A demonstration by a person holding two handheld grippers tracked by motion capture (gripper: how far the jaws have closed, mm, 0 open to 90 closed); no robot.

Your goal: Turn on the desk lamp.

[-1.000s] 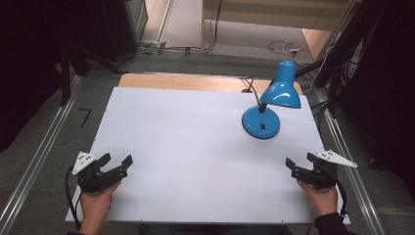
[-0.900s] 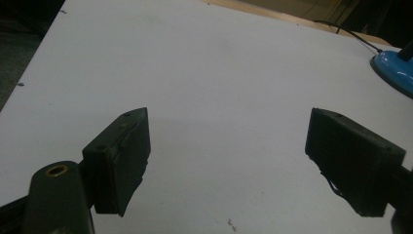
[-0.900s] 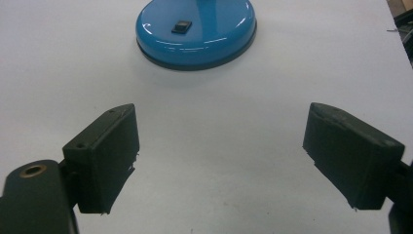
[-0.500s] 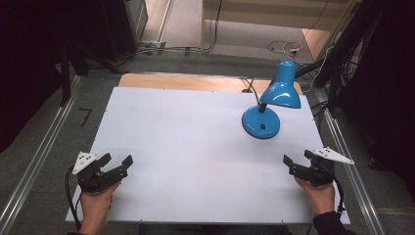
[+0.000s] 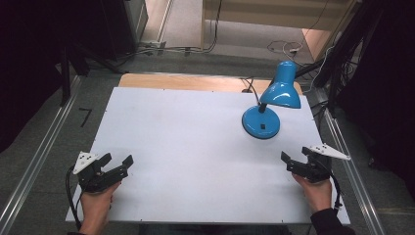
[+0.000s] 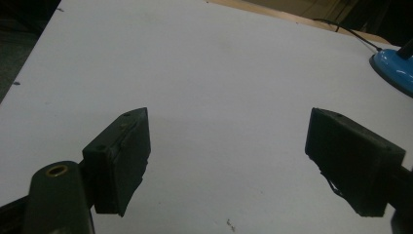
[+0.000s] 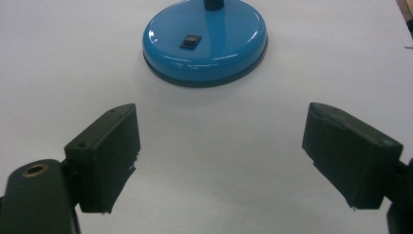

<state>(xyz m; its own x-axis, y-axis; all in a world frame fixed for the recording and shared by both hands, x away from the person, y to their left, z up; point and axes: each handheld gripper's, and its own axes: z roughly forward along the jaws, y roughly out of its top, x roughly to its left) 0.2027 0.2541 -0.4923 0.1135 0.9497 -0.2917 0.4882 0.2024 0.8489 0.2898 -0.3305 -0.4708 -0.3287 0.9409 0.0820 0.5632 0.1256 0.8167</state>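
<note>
A blue desk lamp [image 5: 266, 110] stands at the back right of the white table [image 5: 195, 147], its round base [image 7: 204, 36] carrying a small black switch [image 7: 190, 41]. My right gripper [image 5: 298, 159] is held open near the front right, its jaws pointing at the lamp base a short way ahead with nothing between them. At the front left, my left gripper [image 5: 116, 161] is open over bare tabletop, jaws wide apart. The edge of the lamp base [image 6: 395, 70] appears far right in the left gripper view.
The lamp's black cable [image 5: 249, 85] runs off the back edge over a wooden board [image 5: 186, 81]. Metal rails [image 5: 41, 156] run along both sides of the table. Dark equipment and loose cables lie on the floor behind.
My right gripper has moved a little forward and to the left, toward the lamp base. The left gripper has stayed in place.
</note>
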